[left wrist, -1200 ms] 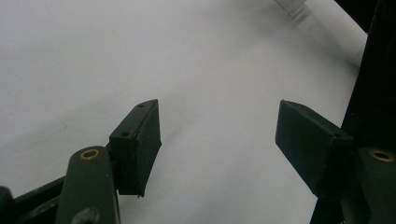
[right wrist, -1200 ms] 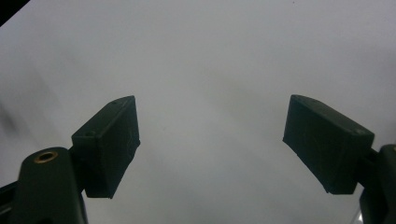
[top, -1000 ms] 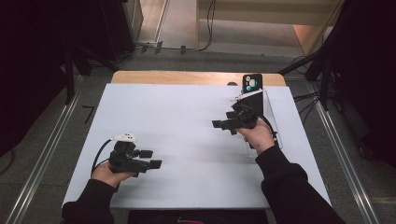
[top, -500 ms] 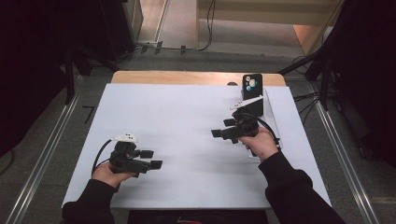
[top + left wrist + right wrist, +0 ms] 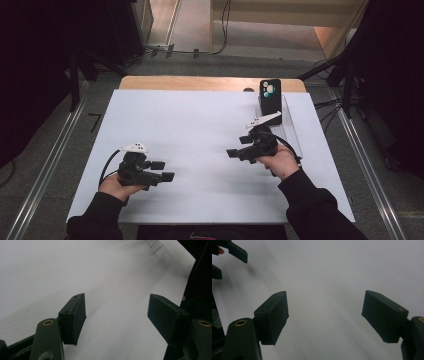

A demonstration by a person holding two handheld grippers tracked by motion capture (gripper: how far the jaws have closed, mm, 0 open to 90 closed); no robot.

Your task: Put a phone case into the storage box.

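The left claw (image 5: 165, 170) stands with its jaws apart and nothing between them; in the left gripper view the left claw (image 5: 116, 315) frames bare white surface, its two black pads well separated. It is held low over the near left part of the table (image 5: 190, 130), pointing toward the middle, with the left hand (image 5: 116, 186) wrapped around its body and a black cable looping off to the side. The right claw (image 5: 237, 147) is likewise spread wide and holds nothing; in the right gripper view the right claw (image 5: 324, 315) looks down on plain white sheet, and the other claw's dark jaw tips show in the upper left corner of that view. The right hand (image 5: 281, 162) carries it over the right half of the table, jaws aimed toward the centre, a grey three-cornered plate on top. Just beyond the right claw, at the far right of the table, a black phone (image 5: 270, 96) stands upright with its camera lenses facing the viewer, propped at a clear stand (image 5: 291, 131) that runs along the right edge. No brand, label or writing can be read on the phone, the claws or the white covering. A strip of wooden tabletop (image 5: 200, 83) shows at the far edge.
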